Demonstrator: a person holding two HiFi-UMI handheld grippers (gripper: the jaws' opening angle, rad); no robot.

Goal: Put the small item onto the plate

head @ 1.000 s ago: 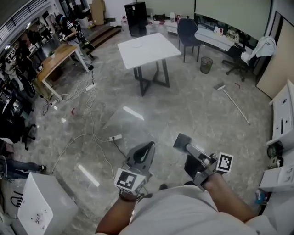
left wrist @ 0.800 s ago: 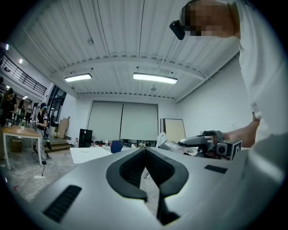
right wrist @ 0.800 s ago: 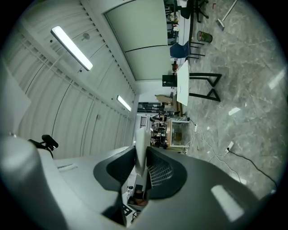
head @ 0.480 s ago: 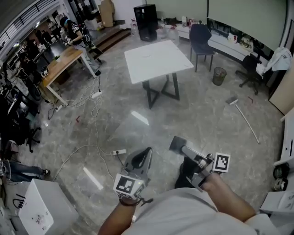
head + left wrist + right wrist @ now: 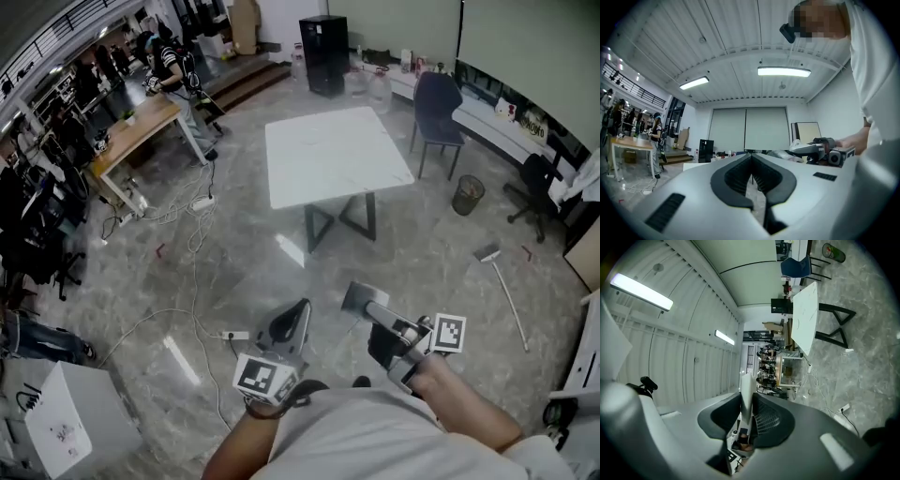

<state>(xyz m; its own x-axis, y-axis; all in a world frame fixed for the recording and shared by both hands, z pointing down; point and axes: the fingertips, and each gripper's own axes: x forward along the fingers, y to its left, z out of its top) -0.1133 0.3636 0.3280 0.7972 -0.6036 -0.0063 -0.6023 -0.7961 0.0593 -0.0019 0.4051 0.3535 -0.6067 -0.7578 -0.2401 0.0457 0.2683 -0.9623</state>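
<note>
- The job looks like it has hardly begun. I see no small item sitting on a plate anywhere.
- The person is out on the grey floor (image 5: 234,248) with a gripper in each hand. The white table (image 5: 333,155) is well apart from both sets of fingers, out ahead of them.
- The table top looks bare from here. I see no plate on it, but it is far off, so a small thing could be missed.
- The right gripper (image 5: 368,305) has its fingers (image 5: 768,420) pinched on a flat pale thing (image 5: 354,297). They are only a little way apart, just as wide as that thin thing.
- In the right gripper view the flat pale thing stands right between the two fingers. It pokes out past their tips.
- I cannot tell if it is the small item or the edge of a plate. It is the only thing held, so I guess it belongs to the job.
- The left gripper (image 5: 297,317) has its fingers (image 5: 733,176) closed, with the tips touching. Nothing is between them.
- The left fingers are near the right ones. The flat pale thing is close to the left tips but does not touch them.
- I think these steps are left: go to the table, find the plate, and put the small item on it.
</note>
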